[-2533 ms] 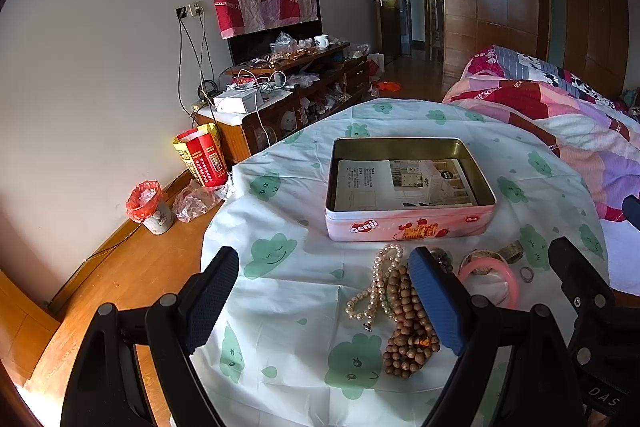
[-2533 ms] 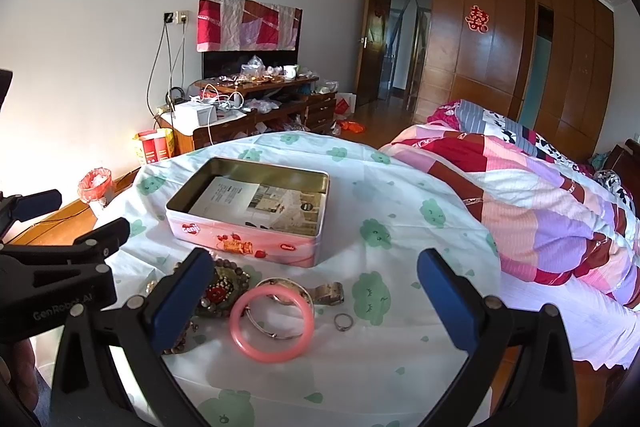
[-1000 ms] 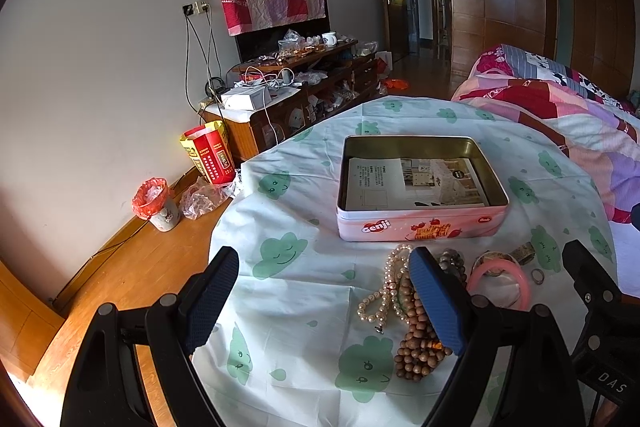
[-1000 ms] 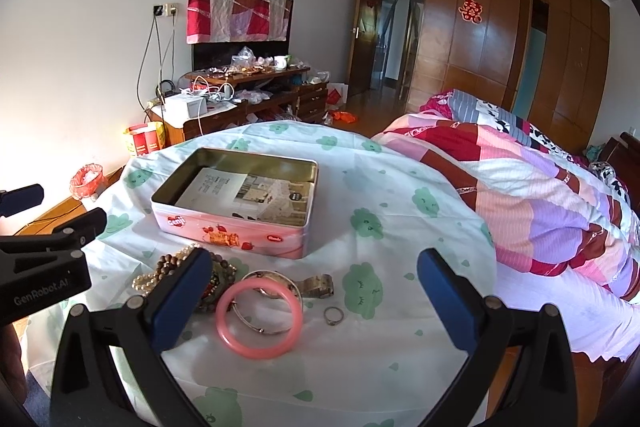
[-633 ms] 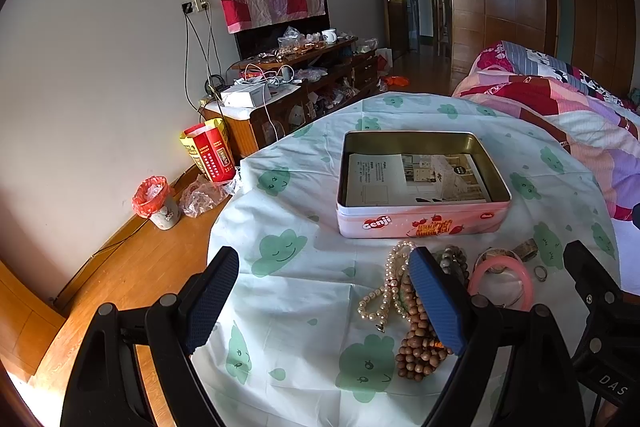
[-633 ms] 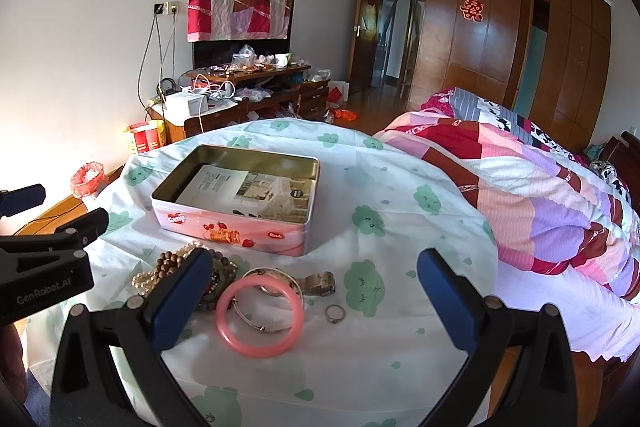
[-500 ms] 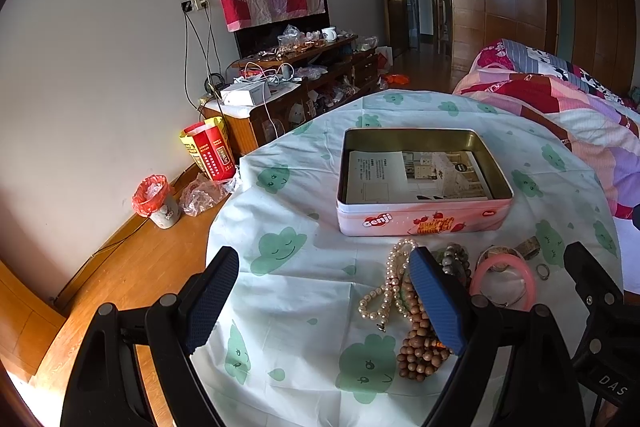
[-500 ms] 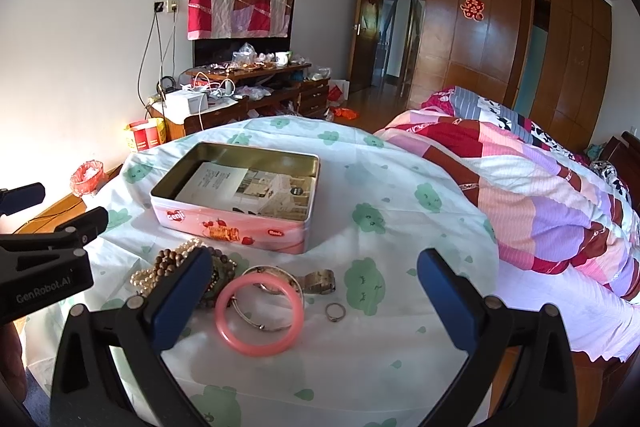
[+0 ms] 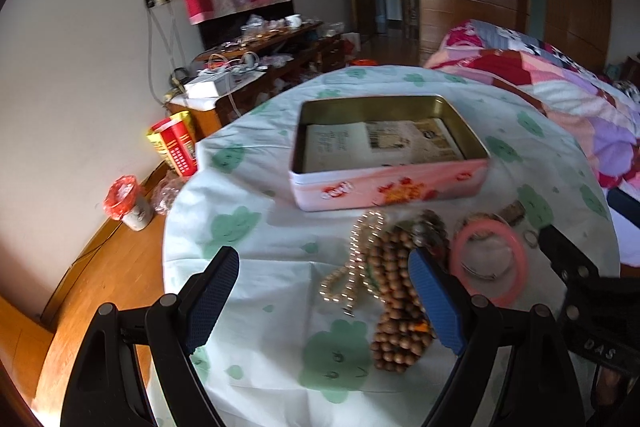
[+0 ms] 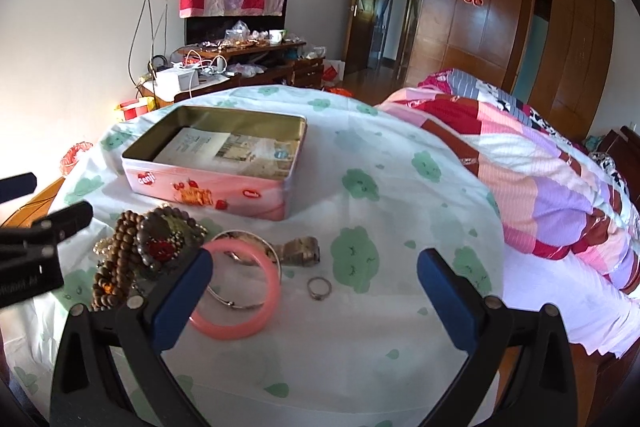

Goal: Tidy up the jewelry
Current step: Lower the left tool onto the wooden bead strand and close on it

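I hold both tools, left [image 9: 324,291] and right [image 10: 314,281], spread and empty above the jewelry [image 10: 160,243] heaped before the tin [image 10: 216,187]; nothing's packed yet, so next I'd pinch the bangle [image 10: 240,291].

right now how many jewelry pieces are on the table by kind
bead strands: 3, pearl necklace, wooden beads, dark bracelet
bangles: 2, pink bangle, metal bangle
rings: 1, ring
metal bands: 1, band
total: 7
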